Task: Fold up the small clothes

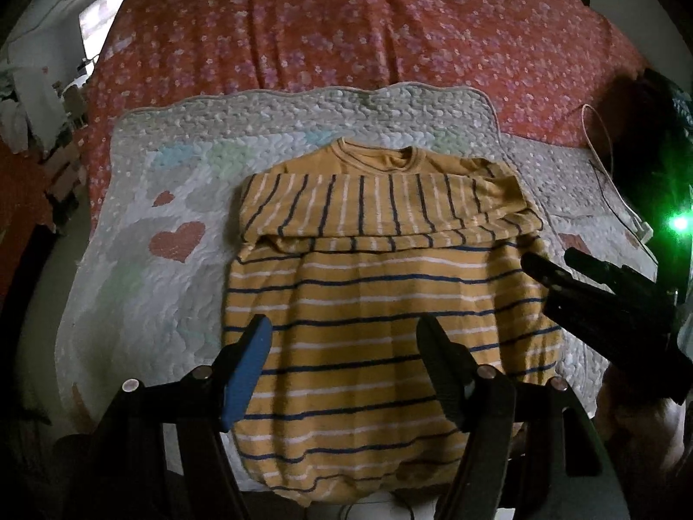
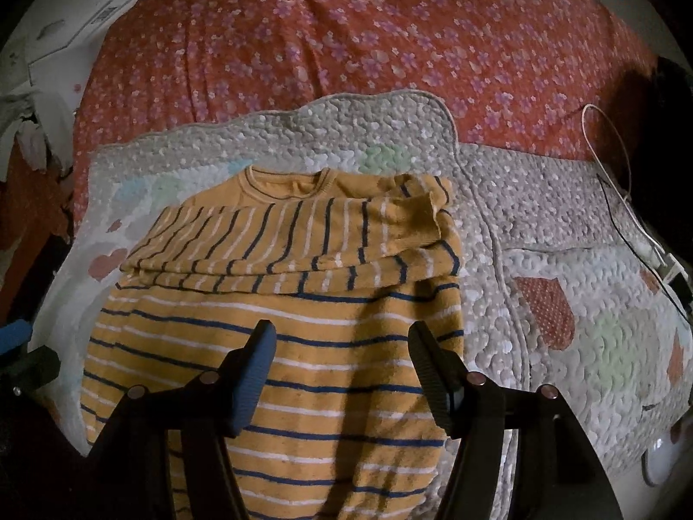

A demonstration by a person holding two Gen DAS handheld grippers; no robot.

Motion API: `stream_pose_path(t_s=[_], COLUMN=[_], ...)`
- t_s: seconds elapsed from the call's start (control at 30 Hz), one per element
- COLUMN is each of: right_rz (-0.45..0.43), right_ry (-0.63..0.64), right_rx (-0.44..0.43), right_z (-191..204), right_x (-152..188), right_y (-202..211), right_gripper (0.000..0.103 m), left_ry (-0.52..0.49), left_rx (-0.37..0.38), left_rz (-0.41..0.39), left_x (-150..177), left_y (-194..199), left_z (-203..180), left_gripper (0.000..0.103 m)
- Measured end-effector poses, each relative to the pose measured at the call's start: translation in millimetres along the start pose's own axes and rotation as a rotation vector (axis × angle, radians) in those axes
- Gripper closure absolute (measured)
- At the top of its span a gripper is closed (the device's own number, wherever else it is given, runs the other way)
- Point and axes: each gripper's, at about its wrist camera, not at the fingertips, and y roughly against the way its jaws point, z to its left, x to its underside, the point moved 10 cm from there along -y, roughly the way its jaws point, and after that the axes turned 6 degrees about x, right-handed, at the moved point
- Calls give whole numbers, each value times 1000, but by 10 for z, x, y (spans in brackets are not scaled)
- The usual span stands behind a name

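Yellow shirt: striped shirt (image 1: 381, 303) with navy and white lines lies flat on the quilted mat (image 1: 173, 199), collar at the far side, both sleeves folded across the chest.
Mat: pale, with heart patches, it lies on the bed with the red flowered bedsheet (image 1: 346, 21).
Left gripper: the left gripper (image 1: 344, 338) hangs over the lower body of the shirt, jaws apart, nothing between the pads.
Right gripper: the right gripper (image 2: 342, 342) is above the right half of the shirt, jaws also apart and empty.
Only in left view: the right gripper comes in from the right edge, near the shirt's right side; a green light (image 1: 678, 222) glows behind it; the hem of the shirt is seen close to the near edge of the bed.
Only in right view: a wide part of the mat right of the shirt is free; a white cable (image 2: 606, 147) lies at the far right.
Free room: mat is bare on the left and the right of the shirt.
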Motion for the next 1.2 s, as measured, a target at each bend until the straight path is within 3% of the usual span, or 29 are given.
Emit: stream_pose_path(t_s=[0.6, 1.2], right_rz=[43, 78], right_ry=[11, 35], right_rx=[31, 46], right_z=[22, 70], right_x=[93, 167], right_y=[-152, -277], right_gripper=[35, 35], left_ry=[47, 54], left_rx=[6, -36], left_rz=[38, 64], left_x=[107, 181], left_y=[-117, -219], left_z=[154, 287], left_gripper=[34, 34])
